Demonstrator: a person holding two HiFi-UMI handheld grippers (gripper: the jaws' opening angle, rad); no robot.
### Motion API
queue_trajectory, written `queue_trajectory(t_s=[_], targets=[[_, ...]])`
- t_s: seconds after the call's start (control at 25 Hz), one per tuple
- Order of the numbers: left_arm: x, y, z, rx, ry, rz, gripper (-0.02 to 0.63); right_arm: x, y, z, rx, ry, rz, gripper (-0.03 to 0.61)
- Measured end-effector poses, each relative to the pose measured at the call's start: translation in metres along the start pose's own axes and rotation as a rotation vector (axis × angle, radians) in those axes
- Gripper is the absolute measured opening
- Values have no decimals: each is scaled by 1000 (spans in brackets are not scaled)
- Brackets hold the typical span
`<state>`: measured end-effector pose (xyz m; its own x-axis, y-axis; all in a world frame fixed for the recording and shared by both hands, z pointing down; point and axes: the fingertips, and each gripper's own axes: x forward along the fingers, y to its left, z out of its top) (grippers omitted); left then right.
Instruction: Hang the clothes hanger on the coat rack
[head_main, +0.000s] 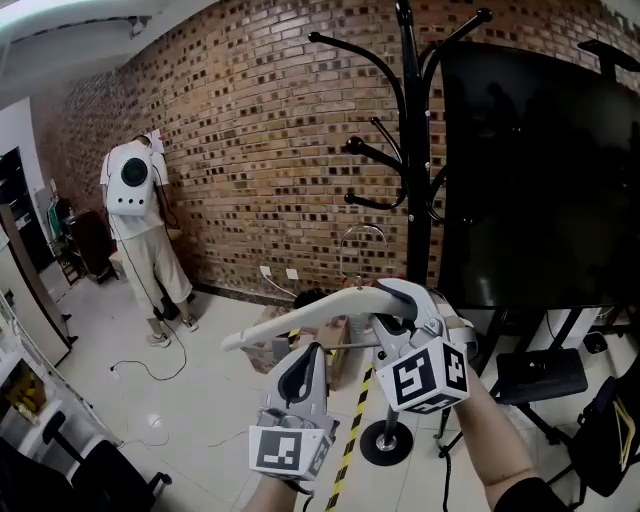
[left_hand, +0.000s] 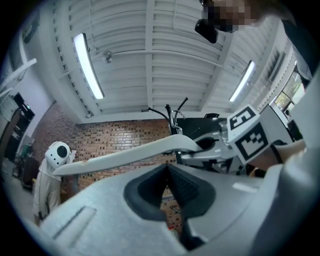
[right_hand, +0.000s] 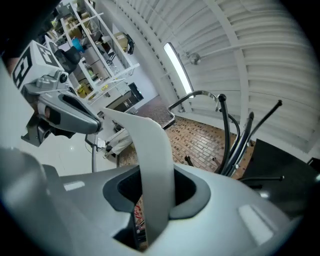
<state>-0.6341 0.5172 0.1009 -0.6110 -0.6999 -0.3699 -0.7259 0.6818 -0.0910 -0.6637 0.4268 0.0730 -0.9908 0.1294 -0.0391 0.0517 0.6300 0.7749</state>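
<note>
A cream clothes hanger (head_main: 300, 318) with a metal hook (head_main: 362, 240) is held up level in front of the black coat rack (head_main: 410, 150). My right gripper (head_main: 400, 298) is shut on it near its middle; in the right gripper view the hanger's arm (right_hand: 150, 150) runs up between the right gripper's (right_hand: 156, 180) pads, with the coat rack (right_hand: 235, 145) beyond. My left gripper (head_main: 300, 380) sits lower and nearer, just under the hanger's left arm. In the left gripper view the left gripper's (left_hand: 167, 170) pads meet with nothing between them, and the hanger (left_hand: 125, 154) passes above.
A large black screen (head_main: 540, 170) on a stand is right of the rack, with a black seat (head_main: 540, 375) below. A person in white (head_main: 140, 230) stands at the brick wall, far left. Black-yellow tape (head_main: 352, 440) and cables lie on the floor.
</note>
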Motion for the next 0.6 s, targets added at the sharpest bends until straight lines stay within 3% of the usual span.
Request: queue_trajectory(t_s=[0.32, 0.6], targets=[[39, 16, 15, -9, -24, -95, 5, 40, -40, 17, 13, 56, -28, 115], [68, 25, 25, -17, -62, -83, 5, 57, -72, 10, 64, 90, -16, 115]])
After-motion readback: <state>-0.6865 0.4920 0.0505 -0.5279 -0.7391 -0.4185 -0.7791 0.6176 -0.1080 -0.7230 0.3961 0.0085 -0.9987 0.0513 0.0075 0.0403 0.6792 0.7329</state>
